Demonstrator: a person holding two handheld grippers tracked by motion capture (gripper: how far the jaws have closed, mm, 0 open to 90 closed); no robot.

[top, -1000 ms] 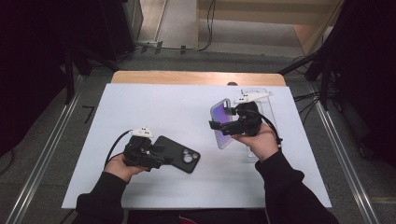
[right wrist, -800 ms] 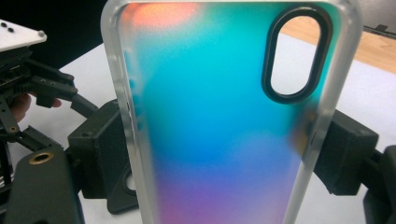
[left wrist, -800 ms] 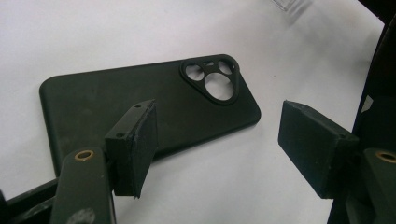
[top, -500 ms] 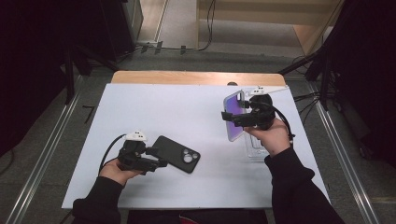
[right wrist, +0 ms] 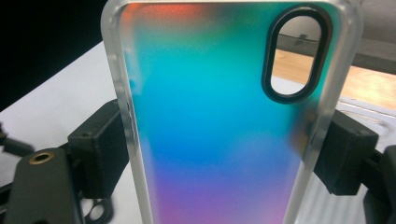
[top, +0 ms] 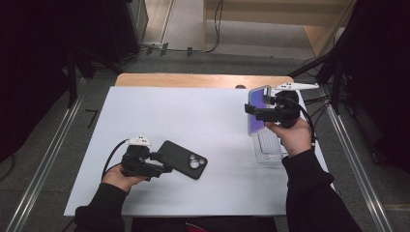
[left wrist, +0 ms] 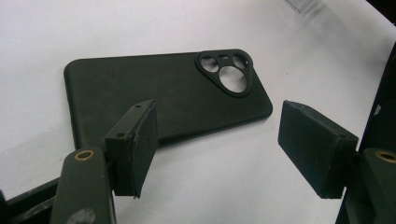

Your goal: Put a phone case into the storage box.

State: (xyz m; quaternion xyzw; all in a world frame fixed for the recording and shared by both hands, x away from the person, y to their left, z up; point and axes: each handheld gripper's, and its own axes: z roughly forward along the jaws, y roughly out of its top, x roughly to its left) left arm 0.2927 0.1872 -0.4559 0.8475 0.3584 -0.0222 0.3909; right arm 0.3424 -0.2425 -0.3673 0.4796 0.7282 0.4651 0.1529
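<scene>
The white table (top: 203,121) carried two phone cases and both hands w/ their tongs.

Right gripper (top: 258,112) was up off the surface near the far right corner, jaws clamped on the long edges of an iridescent phone case (top: 257,110) w/ a clear frosted rim. In the right gripper view that case (right wrist: 219,116) stood upright, pads pressed against both side rims, oval camera cutout at top right; colours ran orange at top thru teal and blue to purple at the bottom. So right tongs: closed on the case, about as wide as the case itself.

A clear case (top: 269,147) lay flat on the table just beneath the right hand (top: 294,136), close to the right edge.

Left gripper (top: 159,162) sat low near the front left part of the table, held by the left hand (top: 121,176). A black phone case (top: 183,159) lay flat, back up, just beside it toward the middle. In the left gripper view the black case (left wrist: 163,100) showed its triangular camera cutout at the far end; one pad (left wrist: 135,144) overlapped the case's near edge, the other stood well off to the side over bare table. Left tongs: open fairly wide, gripping nothing; jaws had just been opening a bit, w/ only the case's near corner between them, not pressed.
</scene>
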